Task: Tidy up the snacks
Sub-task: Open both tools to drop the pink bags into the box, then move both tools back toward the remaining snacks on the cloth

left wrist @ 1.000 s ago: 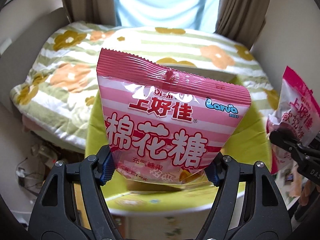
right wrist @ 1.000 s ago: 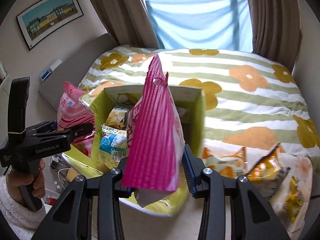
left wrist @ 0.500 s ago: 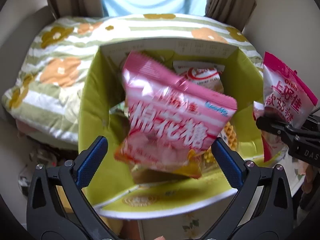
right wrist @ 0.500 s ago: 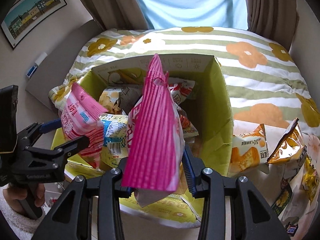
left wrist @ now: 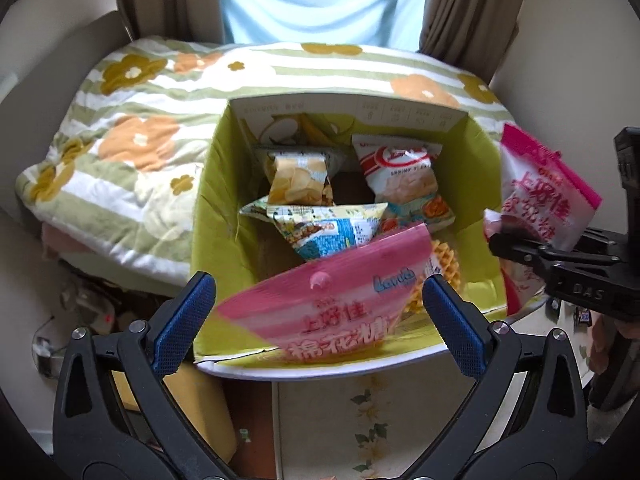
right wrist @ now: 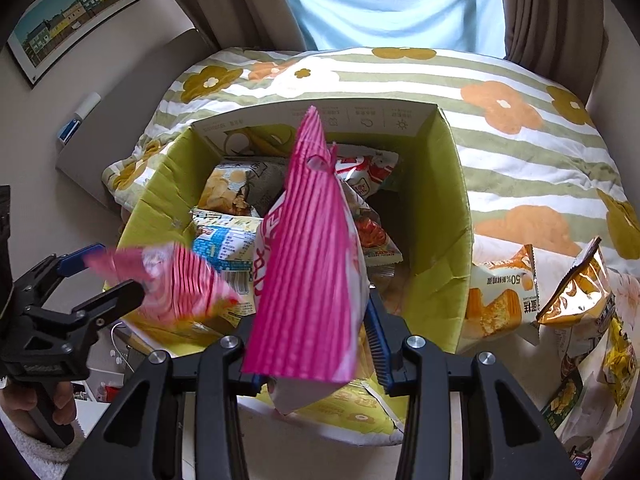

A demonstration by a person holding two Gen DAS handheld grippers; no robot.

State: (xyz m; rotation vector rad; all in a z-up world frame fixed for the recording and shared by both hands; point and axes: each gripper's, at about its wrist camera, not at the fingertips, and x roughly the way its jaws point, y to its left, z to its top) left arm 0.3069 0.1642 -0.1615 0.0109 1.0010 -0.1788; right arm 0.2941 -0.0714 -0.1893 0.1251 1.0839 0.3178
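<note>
A yellow-green cardboard box [left wrist: 208, 208] stands open and holds several snack bags. My left gripper [left wrist: 316, 320] is open over the box's near edge; a light pink marshmallow bag [left wrist: 332, 304], blurred, drops between its fingers into the box and also shows in the right wrist view [right wrist: 180, 284]. My right gripper [right wrist: 316, 344] is shut on a dark pink marshmallow bag [right wrist: 308, 264], held upright above the box [right wrist: 452, 208]. That bag [left wrist: 548, 196] and the right gripper [left wrist: 520, 248] show at the right of the left wrist view.
The box sits at the edge of a bed with a green-striped flowered quilt [left wrist: 132, 136]. Several loose snack bags [right wrist: 500, 296] lie on the quilt right of the box. Curtains and a window are behind; a picture [right wrist: 72, 20] hangs at left.
My left gripper has opened and let go of the light pink bag, which has fallen toward the box. Both grippers have moved closer over the box; the right still holds its bag.
</note>
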